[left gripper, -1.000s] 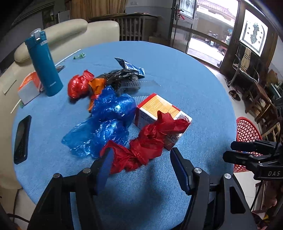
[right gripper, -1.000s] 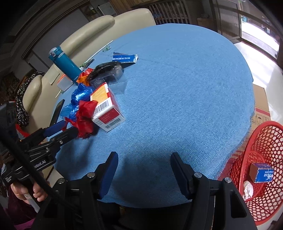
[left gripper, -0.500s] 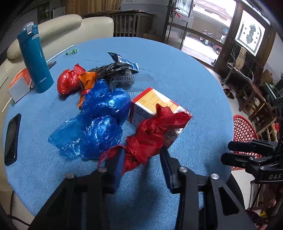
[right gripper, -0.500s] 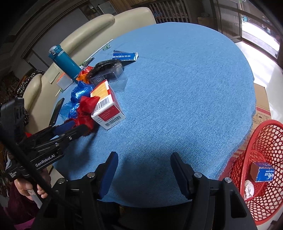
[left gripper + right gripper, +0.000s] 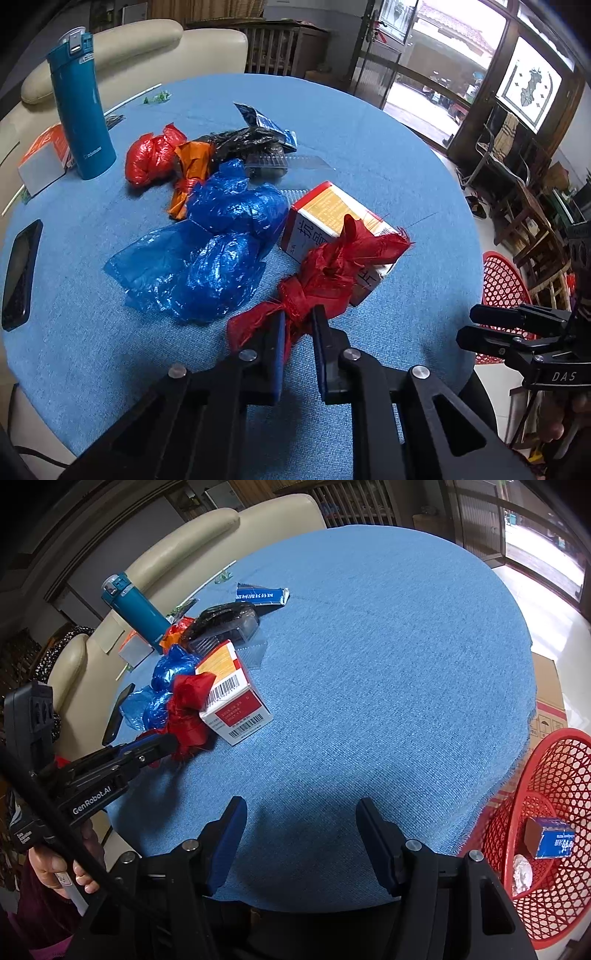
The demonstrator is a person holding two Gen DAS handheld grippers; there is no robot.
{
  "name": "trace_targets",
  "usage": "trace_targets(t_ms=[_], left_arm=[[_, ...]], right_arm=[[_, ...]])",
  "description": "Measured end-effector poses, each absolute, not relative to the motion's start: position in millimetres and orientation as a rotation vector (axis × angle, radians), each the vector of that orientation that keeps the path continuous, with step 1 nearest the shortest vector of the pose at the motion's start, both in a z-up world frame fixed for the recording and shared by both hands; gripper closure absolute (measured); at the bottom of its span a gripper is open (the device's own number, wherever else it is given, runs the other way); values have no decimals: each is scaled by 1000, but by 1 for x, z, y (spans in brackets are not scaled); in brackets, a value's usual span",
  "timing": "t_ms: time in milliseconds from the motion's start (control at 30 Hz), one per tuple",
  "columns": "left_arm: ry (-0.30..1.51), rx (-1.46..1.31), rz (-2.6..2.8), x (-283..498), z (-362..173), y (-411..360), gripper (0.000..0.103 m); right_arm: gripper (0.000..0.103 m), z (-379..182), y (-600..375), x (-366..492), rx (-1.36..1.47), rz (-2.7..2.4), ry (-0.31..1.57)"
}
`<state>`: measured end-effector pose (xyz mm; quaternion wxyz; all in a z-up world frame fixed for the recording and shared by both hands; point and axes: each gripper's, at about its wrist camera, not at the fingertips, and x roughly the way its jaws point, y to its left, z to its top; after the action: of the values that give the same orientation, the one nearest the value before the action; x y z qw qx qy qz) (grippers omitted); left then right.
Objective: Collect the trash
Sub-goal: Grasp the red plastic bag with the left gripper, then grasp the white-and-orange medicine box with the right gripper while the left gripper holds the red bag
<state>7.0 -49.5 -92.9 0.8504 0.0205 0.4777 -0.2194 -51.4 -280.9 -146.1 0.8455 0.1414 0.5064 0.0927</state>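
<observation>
Pinching red plastic bag [image 5: 325,273], left hand-held gripper [image 5: 297,328] nearly closed, right hand-held gripper [image 5: 301,827] wide open

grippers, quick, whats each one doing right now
Left gripper: jaws shut on the red plastic bag on the table.
Right gripper: jaws open, holding nothing, over the table edge.

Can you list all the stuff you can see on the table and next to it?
red bag: 1, red, pinched at table front
box: 1, white and orange, under red bag
blue bag: 1, blue, mid table
red bundle: 1, red, by bottle
bottle: 1, teal, table left
phone: 1, black, left edge
basket: 1, red, on floor
left gripper: shut on red bag
right gripper: open, holding nothing
</observation>
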Motion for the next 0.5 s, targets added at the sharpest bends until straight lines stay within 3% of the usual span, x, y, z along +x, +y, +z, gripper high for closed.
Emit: trace_targets(t_ms=[500], left_arm=[[904,4,-397,-10,-55,-26,90]], right_arm=[[38,-131,-274,-45,259,206,1041]])
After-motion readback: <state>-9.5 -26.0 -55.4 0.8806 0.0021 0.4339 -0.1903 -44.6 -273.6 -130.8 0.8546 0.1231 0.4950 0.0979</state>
